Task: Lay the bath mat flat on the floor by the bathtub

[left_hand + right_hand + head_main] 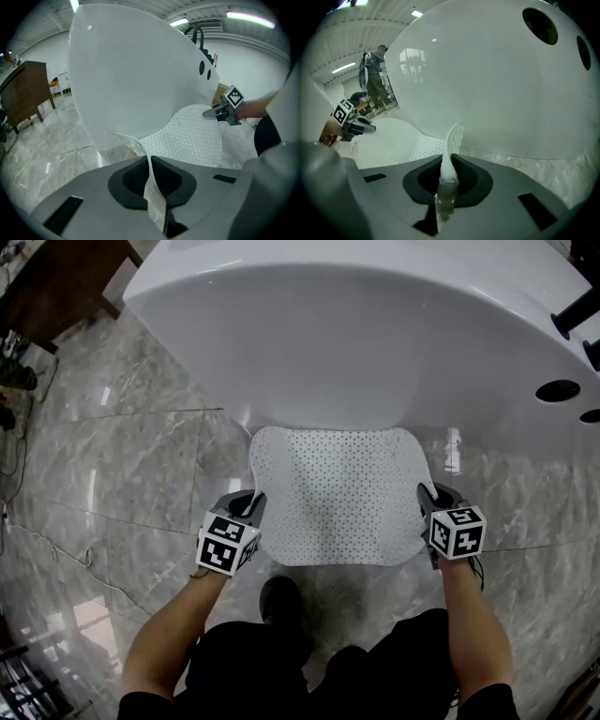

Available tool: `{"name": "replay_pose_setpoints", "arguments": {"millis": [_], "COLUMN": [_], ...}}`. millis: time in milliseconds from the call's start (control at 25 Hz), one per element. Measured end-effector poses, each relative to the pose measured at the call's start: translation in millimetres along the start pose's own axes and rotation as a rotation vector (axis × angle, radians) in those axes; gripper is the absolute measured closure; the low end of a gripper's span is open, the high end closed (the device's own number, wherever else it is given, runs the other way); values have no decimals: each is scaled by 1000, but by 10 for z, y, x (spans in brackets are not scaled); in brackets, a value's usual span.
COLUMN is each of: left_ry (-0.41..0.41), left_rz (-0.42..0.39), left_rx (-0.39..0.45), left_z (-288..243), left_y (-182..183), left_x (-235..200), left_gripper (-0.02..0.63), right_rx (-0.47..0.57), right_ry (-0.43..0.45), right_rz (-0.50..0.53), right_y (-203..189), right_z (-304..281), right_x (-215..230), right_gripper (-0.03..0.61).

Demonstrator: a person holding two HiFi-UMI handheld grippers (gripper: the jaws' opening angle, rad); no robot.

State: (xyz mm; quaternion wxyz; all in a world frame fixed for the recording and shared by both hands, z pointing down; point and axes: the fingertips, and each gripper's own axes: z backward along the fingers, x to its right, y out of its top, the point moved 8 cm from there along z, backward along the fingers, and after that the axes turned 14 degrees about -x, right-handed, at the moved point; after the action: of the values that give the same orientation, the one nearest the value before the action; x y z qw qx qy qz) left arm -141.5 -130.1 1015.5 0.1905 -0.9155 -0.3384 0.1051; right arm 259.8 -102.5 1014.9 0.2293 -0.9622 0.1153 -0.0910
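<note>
A white dotted bath mat [342, 498] lies spread on the marble floor, its far edge against the foot of the white bathtub [356, 334]. My left gripper [251, 507] is shut on the mat's left edge, which curls up thin between its jaws in the left gripper view [151, 180]. On the mat's right edge my right gripper [429, 502] is shut, a fold of mat standing upright in its slot in the right gripper view [447, 180]. Each gripper view shows the other gripper across the mat [192, 136].
A dark wooden cabinet [56, 282] stands at the far left, with cables [56, 549] on the floor to the left. Black tap fittings [577, 310] and holes [558, 390] are on the tub rim. My shoe [279, 601] is just behind the mat. A person [375, 77] stands in the background.
</note>
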Motion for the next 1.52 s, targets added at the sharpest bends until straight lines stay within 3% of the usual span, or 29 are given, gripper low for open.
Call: {"name": "replay_pose_setpoints", "arguments": {"millis": [120,200,320,440,720,920,1120,1240,1400,1520], "left_ry": [15,31,45,66,107,117,117,114,122,135], "left_rz": [8,2,58,91,31,-10,26,6,-61,-95], "left_rx": [-62,-109,-155,-178,-243,-292,-306,-300,-402,-470], "left_z": [-148,-255,-351,-388,-527,-640,-664,-700,-829,-873], "left_y": [-66,-124,-245,-333,-493,-609,-669,-659,-748,-803], "left_x": [-81,-141,-331,-521,-689,-698,-746,-715,-650,-678], "left_gripper": [591,591,592,591,591,588,586,586,577,502], "right_rx": [-50,-79,-130,-179,-293,-350,-376,-398,-452,-467], "right_ry": [-16,-7,7,-14,-84,-116,-137,-128,-115,-189], "right_rz": [4,-50,-138,-156,-78,-131,-174,-183,-116,-46], "right_y": [-128,-204,-342,-466,-601,-739,-811,-884,-970,-914], "right_z": [-176,-254,-361,-452,-609,-632,-604,-623,-701,-676], "right_x": [81,201,353,451,500,649,744,740,647,643], "right_gripper": [531,524,515,517,520,500,480,482,491,464]}}
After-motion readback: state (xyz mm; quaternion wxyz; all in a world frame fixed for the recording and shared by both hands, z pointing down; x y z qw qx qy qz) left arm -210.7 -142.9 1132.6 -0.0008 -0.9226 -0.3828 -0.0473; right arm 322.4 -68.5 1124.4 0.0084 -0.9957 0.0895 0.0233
